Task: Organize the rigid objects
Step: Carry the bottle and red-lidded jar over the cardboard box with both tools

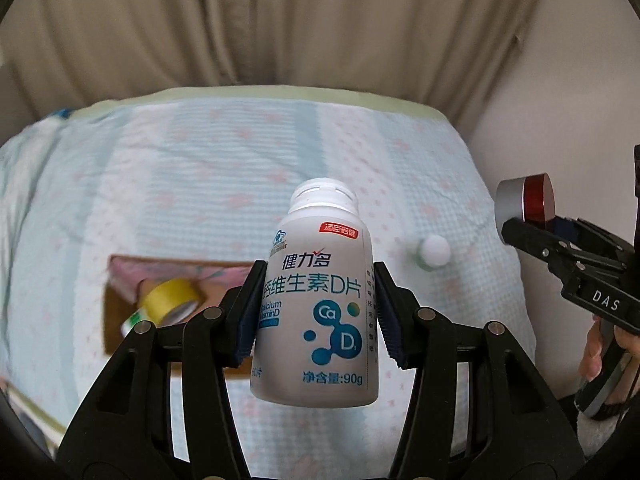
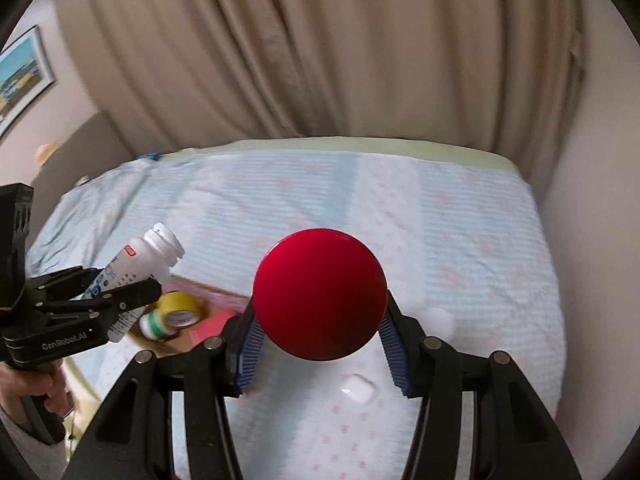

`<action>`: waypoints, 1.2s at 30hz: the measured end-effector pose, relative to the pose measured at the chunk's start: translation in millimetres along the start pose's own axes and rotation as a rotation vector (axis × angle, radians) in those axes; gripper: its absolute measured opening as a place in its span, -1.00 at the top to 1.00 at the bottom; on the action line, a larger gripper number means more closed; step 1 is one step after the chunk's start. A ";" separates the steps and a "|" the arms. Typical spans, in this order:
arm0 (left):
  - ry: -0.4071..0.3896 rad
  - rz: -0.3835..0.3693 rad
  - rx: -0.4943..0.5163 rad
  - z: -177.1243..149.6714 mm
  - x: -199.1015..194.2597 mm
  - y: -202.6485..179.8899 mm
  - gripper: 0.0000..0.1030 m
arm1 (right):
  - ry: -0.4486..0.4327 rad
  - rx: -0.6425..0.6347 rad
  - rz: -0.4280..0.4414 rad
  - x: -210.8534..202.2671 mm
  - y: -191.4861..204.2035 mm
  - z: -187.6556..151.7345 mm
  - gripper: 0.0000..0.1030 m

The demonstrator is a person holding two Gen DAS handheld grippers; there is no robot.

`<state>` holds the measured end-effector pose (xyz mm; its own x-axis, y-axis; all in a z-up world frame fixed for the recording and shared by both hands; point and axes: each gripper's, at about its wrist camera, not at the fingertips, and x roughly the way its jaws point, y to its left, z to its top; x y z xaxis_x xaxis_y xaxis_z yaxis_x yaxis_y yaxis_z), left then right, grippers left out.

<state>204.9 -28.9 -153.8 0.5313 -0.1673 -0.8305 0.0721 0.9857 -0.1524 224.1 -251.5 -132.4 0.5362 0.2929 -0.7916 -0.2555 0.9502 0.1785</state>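
Note:
A white vitamin bottle point(image 1: 316, 300) with blue print is clamped upright between the pads of my left gripper point(image 1: 320, 280), above the bed. In the right wrist view the same bottle point(image 2: 140, 260) tilts in the left gripper point(image 2: 120, 292) at the left edge. My right gripper point(image 2: 320, 308) is shut on a round tin with a red lid point(image 2: 320, 294), its pads pressing both sides. The left wrist view shows that tin point(image 1: 528, 204) in the right gripper point(image 1: 532, 220) at the far right, with a hand on the handle.
An open cardboard box point(image 1: 116, 320) on the bed holds a yellow tape roll point(image 2: 180, 308) and a green-and-white roll point(image 2: 154, 326). A small white-capped bottle point(image 1: 434, 252) and a white earbud case point(image 2: 358, 388) lie on the pale blue quilt point(image 2: 440, 220). Beige curtains hang behind; a wall stands right.

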 end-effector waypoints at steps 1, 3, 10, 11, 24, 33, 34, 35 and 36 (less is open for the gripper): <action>-0.006 0.014 -0.015 -3.5 -8.5 11.2 0.08 | 0.001 -0.010 0.015 1.9 9.6 0.2 0.04; -0.012 0.029 -0.033 -8.4 -16.0 29.5 0.09 | 0.005 -0.027 0.046 5.0 28.9 0.1 0.04; -0.006 0.042 -0.055 -24.4 -25.7 103.5 0.09 | 0.037 -0.021 0.110 20.9 100.7 -15.7 0.04; 0.003 0.032 -0.047 -25.9 -23.8 114.7 0.09 | 0.044 -0.010 0.109 24.2 107.8 -17.6 0.04; 0.204 -0.123 0.176 -40.4 59.4 182.6 0.09 | 0.160 0.256 -0.017 106.5 176.3 -46.5 0.04; 0.321 -0.175 0.259 -63.6 138.8 200.0 0.09 | 0.317 0.334 -0.072 173.9 187.7 -80.0 0.04; 0.331 -0.181 0.259 -66.6 146.2 200.6 0.09 | 0.331 0.331 -0.077 182.5 188.1 -83.4 0.04; 0.345 -0.187 0.259 -70.2 155.6 201.7 0.09 | 0.342 0.325 -0.081 191.1 188.9 -86.2 0.04; 0.358 -0.190 0.264 -73.4 164.2 202.5 0.09 | 0.354 0.321 -0.084 200.9 188.9 -89.6 0.05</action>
<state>244.8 141.7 -360.4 0.1677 -0.2958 -0.9404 0.3763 0.9009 -0.2162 211.4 -22.7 -310.1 0.2234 0.2120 -0.9514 0.0678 0.9703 0.2322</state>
